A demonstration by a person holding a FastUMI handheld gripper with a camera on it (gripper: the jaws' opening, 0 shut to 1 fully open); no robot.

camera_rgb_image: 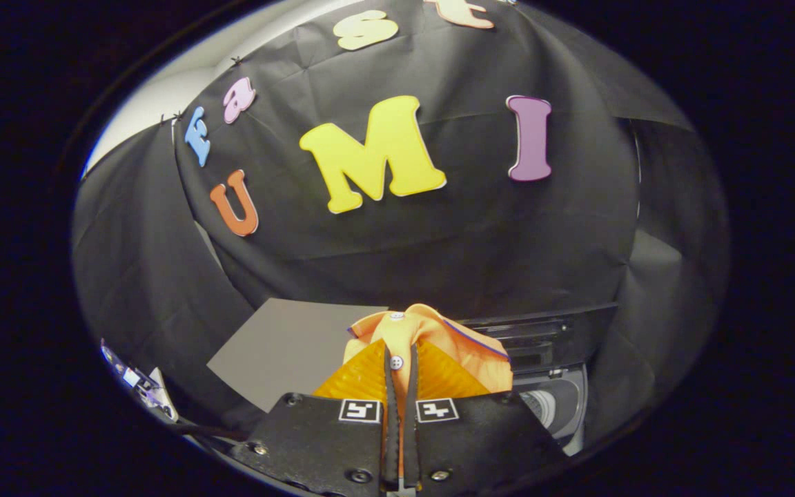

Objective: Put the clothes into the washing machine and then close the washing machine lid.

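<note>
Black cloth drapes the booth behind everything, with a flat grey board (287,348) lying at its foot. Nearest, the claw (401,386) is clenched on an orange buttoned garment with a thin dark trim (432,338); both fingers (390,400) press a fold of it, and the collar bunches up just ahead of them, held in the air. Beyond and to the right of the garment sits the washing machine with its dark panel and pale open drum (553,376), lower than the cloth
</note>
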